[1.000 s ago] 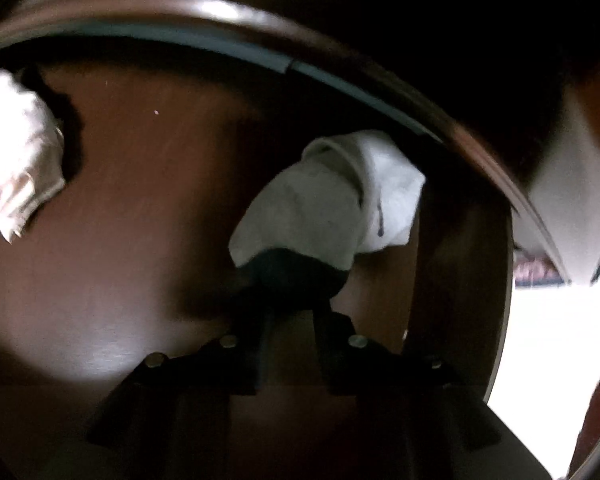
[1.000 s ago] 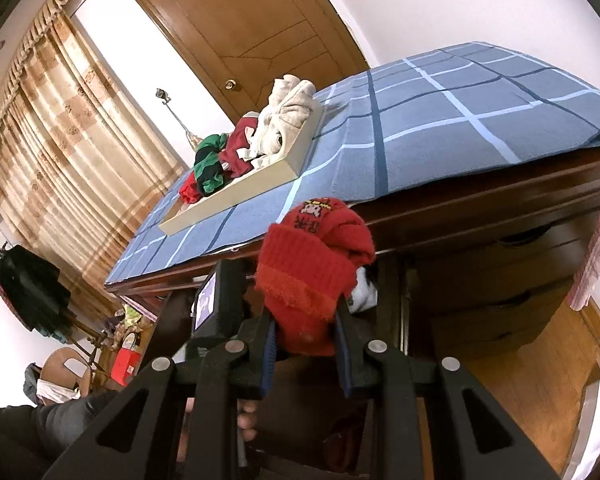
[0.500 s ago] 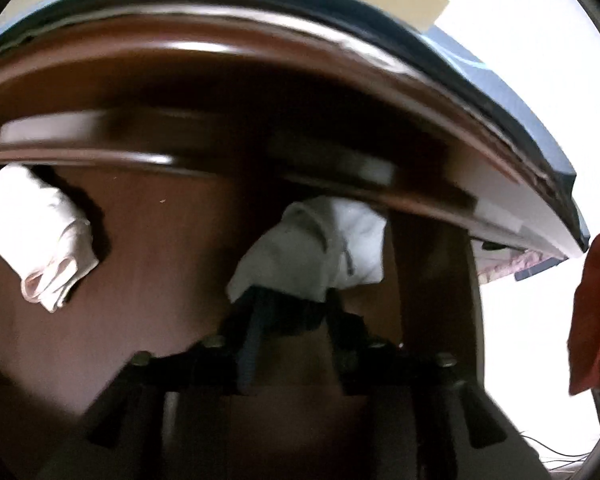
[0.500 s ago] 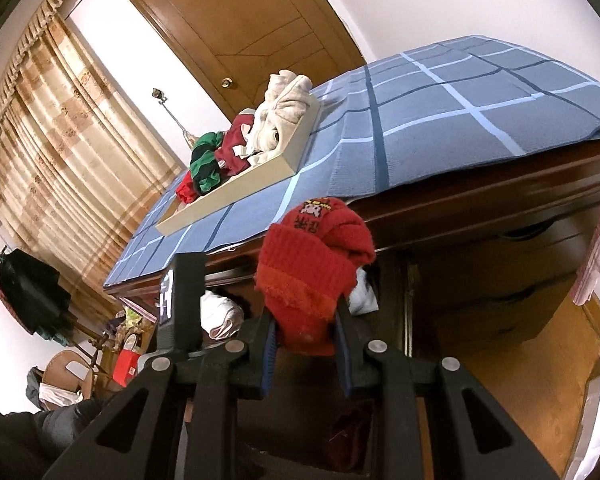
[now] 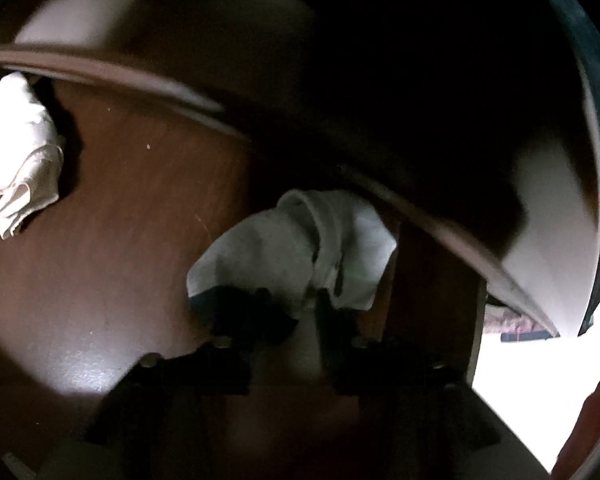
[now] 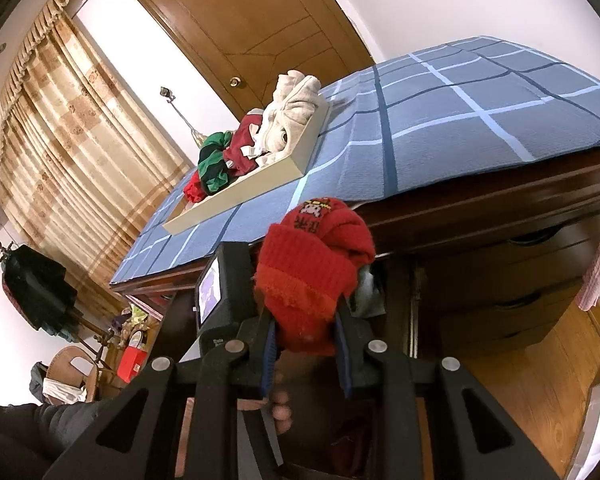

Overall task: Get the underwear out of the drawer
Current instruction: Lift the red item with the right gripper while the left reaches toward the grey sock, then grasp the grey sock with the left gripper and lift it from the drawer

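Note:
In the left wrist view, a crumpled white underwear [image 5: 284,252] lies on the dark wooden drawer floor [image 5: 132,240], against the right wall. My left gripper [image 5: 300,312] points steeply down at it, jaws closing on its near edge with cloth pinched between the dark fingers. A second folded white piece [image 5: 16,152] lies at the drawer's far left. My right gripper [image 6: 306,320] is held in front of the drawer, shut on a red knitted garment [image 6: 316,256] that bulges above its blue pads.
A cream tray [image 6: 260,176] piled with several clothes sits on the blue checked cloth [image 6: 460,120] covering the desk top. More dark drawers [image 6: 500,280] are at the right. The left gripper's body [image 6: 220,292] and a hand's fingers [image 6: 280,404] show below.
The left gripper rose briefly with its jaws wider, then sank back into the drawer and closed on the white underwear's edge. The right gripper stayed still with the red garment.

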